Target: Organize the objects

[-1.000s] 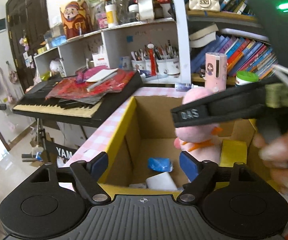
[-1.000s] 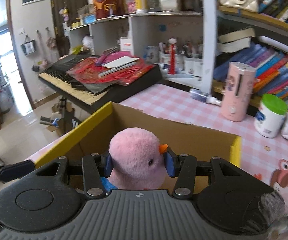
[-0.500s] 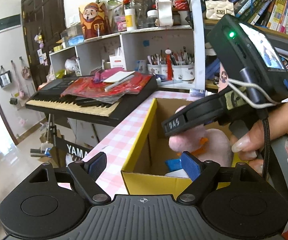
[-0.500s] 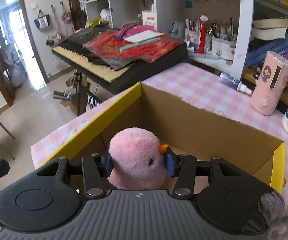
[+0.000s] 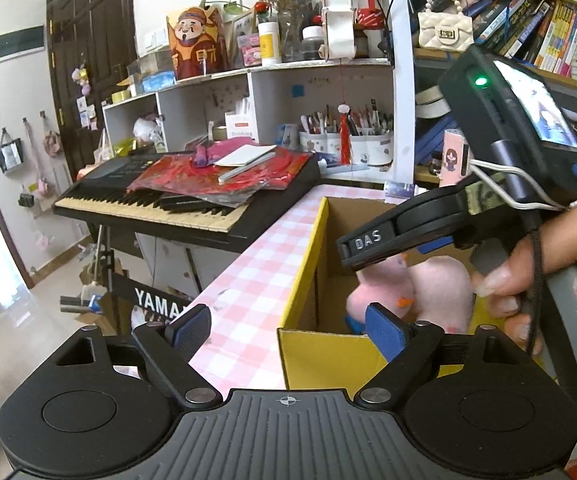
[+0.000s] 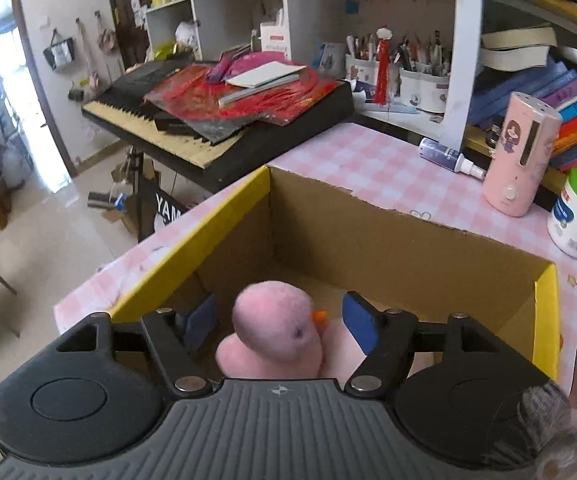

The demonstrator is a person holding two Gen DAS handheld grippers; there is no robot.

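Two blue pads that were pressed against the pink plush duck [image 6: 276,330] half a second ago are now seen clear of it: the jaws of the right gripper [image 6: 280,322] have just been opening, and a gap shows on each side of the toy's head, which sits between them untouched. The duck is set inside the cardboard box [image 6: 368,240] — the one with yellow edges, on the pink checked tablecloth [image 6: 368,168] — and is seen lower within it than before. It stands upright, its long axis roughly vertical, with the orange beak pointed to the right of the right wrist view and slightly away from the camera. In the left wrist view the pink plush is seen below the right gripper's body, deep in the box.

The left gripper [image 5: 288,328] is held wide, nothing between its pads; its jaws have just been opening a little further. It is now placed farther back from the box, over the near yellow corner.
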